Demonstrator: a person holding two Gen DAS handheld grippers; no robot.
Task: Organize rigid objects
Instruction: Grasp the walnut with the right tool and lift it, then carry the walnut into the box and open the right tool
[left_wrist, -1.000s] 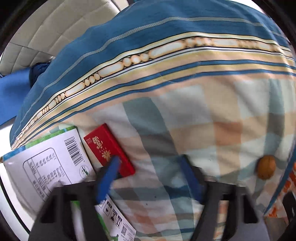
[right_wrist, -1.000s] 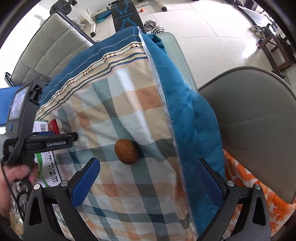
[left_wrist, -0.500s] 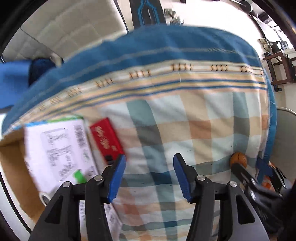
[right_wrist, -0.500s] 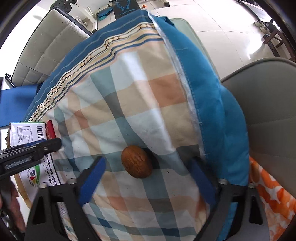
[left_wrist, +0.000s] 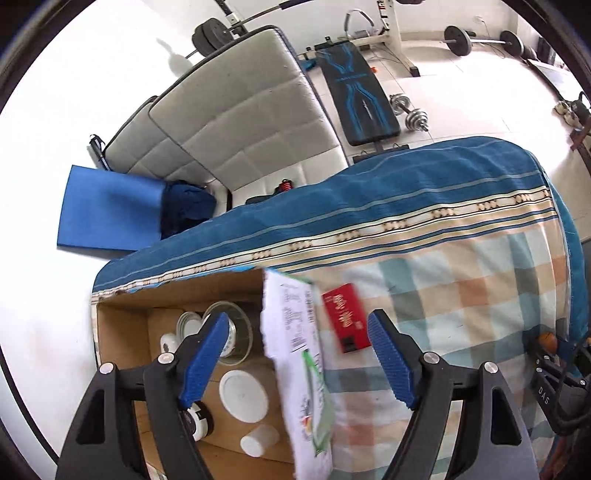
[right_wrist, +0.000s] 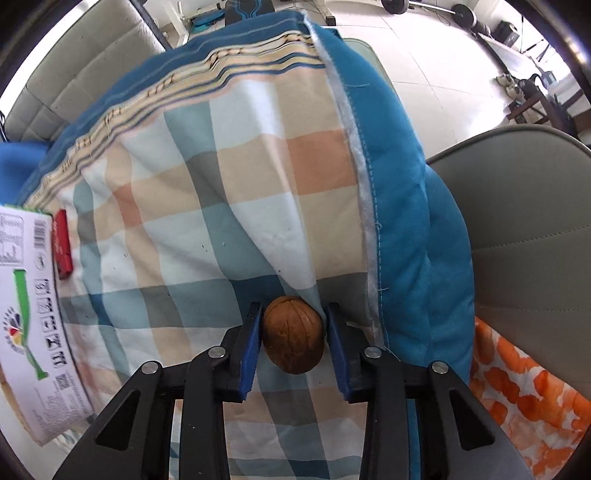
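Note:
A brown walnut lies on the checked cloth. My right gripper is shut on the walnut, one blue pad on each side. My left gripper is open and empty, raised above the open cardboard box and its white printed flap. A red flat packet lies on the cloth just right of the flap; it also shows at the left of the right wrist view. The right gripper and walnut show at the far right of the left wrist view.
The box holds a glass bowl, white lids and small white jars. A grey cushioned sofa and a blue mat lie beyond the cloth. A grey chair back and an orange patterned cloth are at the right.
My right gripper has closed from wide open onto the walnut. My left gripper has risen and moved left over the box, opening wider.

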